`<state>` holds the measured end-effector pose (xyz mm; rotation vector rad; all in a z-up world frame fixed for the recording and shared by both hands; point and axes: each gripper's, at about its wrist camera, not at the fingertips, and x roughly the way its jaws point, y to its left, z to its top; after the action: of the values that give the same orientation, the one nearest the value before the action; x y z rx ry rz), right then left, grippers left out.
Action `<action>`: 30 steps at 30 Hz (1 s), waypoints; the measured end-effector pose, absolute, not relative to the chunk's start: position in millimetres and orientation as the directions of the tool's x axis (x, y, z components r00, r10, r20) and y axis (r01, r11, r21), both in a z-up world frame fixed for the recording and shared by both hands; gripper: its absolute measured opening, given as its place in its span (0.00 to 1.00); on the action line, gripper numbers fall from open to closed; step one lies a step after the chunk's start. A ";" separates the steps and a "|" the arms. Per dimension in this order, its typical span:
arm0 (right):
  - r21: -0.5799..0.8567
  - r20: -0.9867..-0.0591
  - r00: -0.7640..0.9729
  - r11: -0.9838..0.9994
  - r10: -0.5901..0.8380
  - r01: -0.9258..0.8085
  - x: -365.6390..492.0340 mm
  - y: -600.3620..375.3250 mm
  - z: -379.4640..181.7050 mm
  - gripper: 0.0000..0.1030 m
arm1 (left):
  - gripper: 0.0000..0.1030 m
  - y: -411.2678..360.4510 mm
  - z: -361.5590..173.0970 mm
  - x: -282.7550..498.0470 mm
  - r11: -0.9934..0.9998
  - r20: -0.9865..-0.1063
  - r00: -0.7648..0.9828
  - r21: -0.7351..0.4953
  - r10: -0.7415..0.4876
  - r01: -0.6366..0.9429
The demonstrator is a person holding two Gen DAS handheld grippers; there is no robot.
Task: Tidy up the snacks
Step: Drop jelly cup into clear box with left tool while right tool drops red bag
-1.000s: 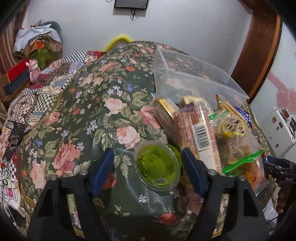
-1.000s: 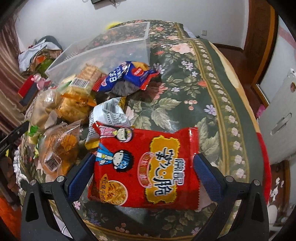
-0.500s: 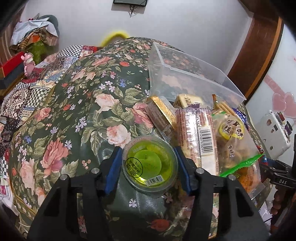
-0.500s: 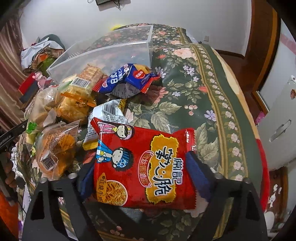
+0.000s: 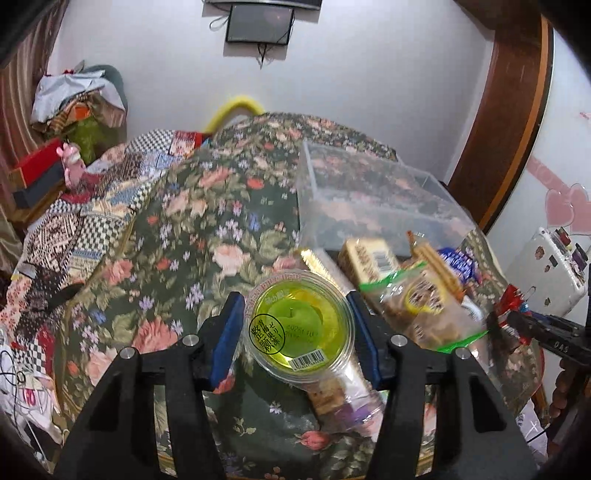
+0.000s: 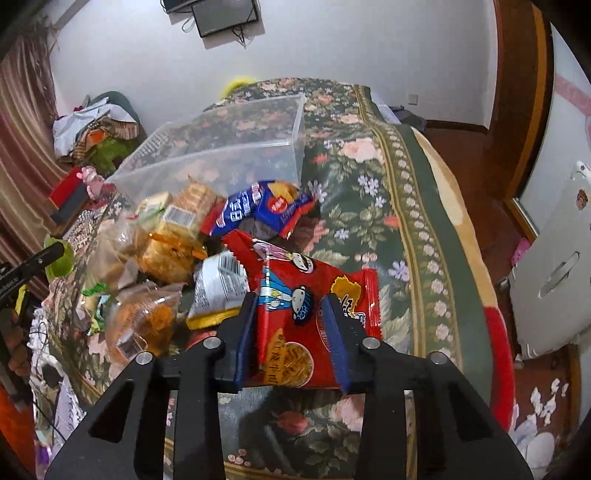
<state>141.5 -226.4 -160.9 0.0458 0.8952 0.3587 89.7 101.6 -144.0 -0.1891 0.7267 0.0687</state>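
Left gripper [image 5: 297, 334] is pinching the green jelly cup [image 5: 299, 326] by its rim, blue pads pressing both sides; the cup is sitting lifted over the snack pile at the near edge of the floral blanket [image 5: 177, 236]. The lid is carrying a round black-ringed stamp with Chinese characters, a faint printed date starting 2025 and a barcode sticker; the rest is too small to read. Right gripper [image 6: 293, 326] is squeezing the red noodle-snack bag [image 6: 295, 295], crumpling its middle between the pads; the bag is showing a cartoon kid, large yellow Chinese lettering partly hidden by the right pad, and a picture of a noodle disc. Just beyond it a blue snack bag [image 6: 258, 208] with white Chinese lettering is lying against the clear plastic bin [image 6: 221, 147], which is standing open-topped at the far side of the pile. A white-and-yellow packet [image 6: 218, 291] with a barcode is lying just left of the red bag, with clear-wrapped orange pastries [image 6: 144, 321] and a biscuit pack [image 6: 184, 210] further left. In the left view a clear bag of cookies with a green strip [image 5: 424, 310] is crowding the cup's right side, between it and the bin. A wall-mounted screen [image 5: 260, 22] is hanging behind.
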 end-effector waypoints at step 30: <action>0.165 -0.507 0.765 0.916 0.397 -0.366 178.5 -204.7 -71.5 0.12 | 0.54 62.1 -63.7 152.9 0.992 -0.548 0.835 -0.125 -0.044 -0.030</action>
<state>178.5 -204.7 -71.5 0.0577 0.5635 0.4143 152.9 62.1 -63.7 -0.1310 0.5822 -0.0074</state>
